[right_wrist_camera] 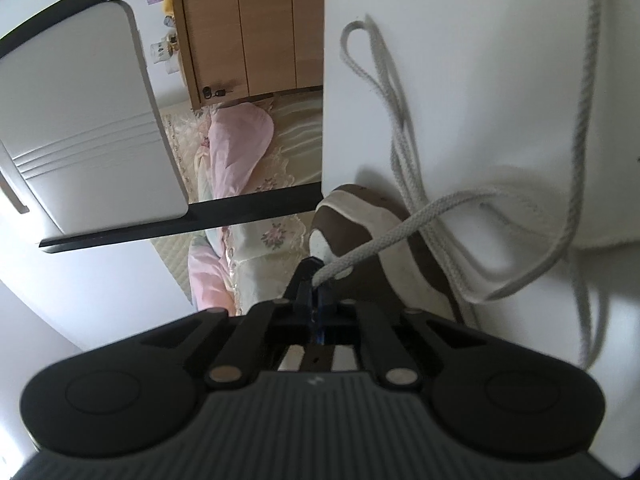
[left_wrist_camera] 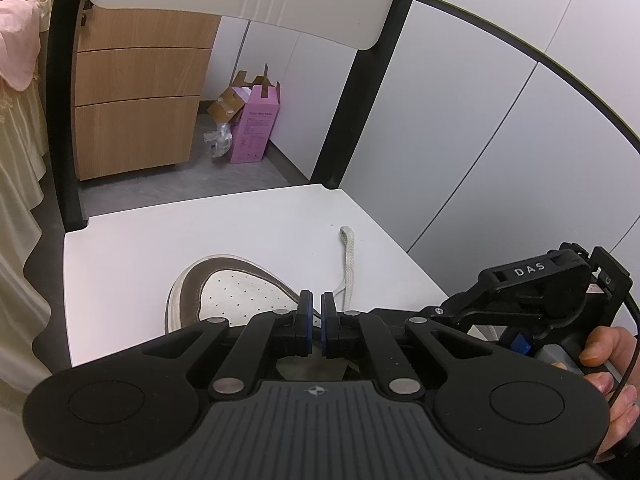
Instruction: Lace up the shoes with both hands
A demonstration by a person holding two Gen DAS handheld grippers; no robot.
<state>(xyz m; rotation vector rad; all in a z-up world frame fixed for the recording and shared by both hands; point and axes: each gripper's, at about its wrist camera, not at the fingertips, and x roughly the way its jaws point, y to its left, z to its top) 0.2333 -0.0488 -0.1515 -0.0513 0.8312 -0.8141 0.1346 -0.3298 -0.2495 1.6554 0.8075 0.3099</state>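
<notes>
Resting mid-seat (left_wrist_camera: 120, 248), shoe (left_wrist_camera: 232, 292) (margins bare)

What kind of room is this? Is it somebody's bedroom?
Probably a bedroom. A bed with pink bedding and a flowered quilt stands beside a wooden drawer cabinet, and the shoe sits on a white chair seat.

"DAS" in pale raised capitals on black housing of right gripper (left_wrist_camera: 532, 280), seen in left wrist view. Pink box (left_wrist_camera: 255, 126) on floor carries printed label, lettering too small to read. No other legible text.
</notes>
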